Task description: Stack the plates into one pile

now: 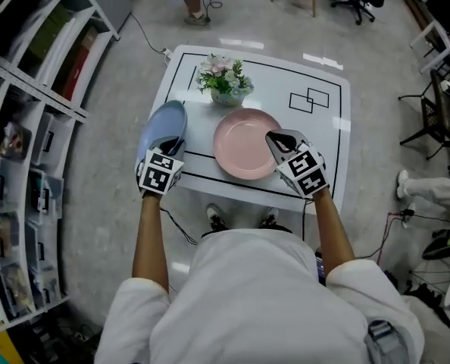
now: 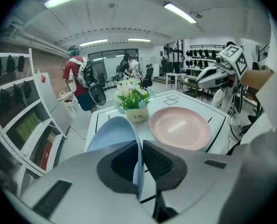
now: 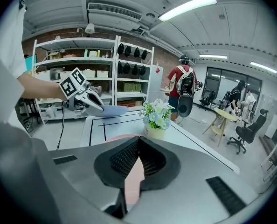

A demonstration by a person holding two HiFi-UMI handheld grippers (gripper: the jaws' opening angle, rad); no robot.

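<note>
Our left claw (image 1: 170,145) is clamped on the near rim of the blue plate (image 1: 163,126), holding it tilted over the left edge of the desk (image 1: 320,131), while our right claw (image 1: 279,142) pinches the pink plate (image 1: 242,142) just to its right, which we judge the pile's base.

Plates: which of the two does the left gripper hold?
The pale blue round plate, tilted, its rim clamped in the left gripper; the pink round plate is in the right gripper.
</note>
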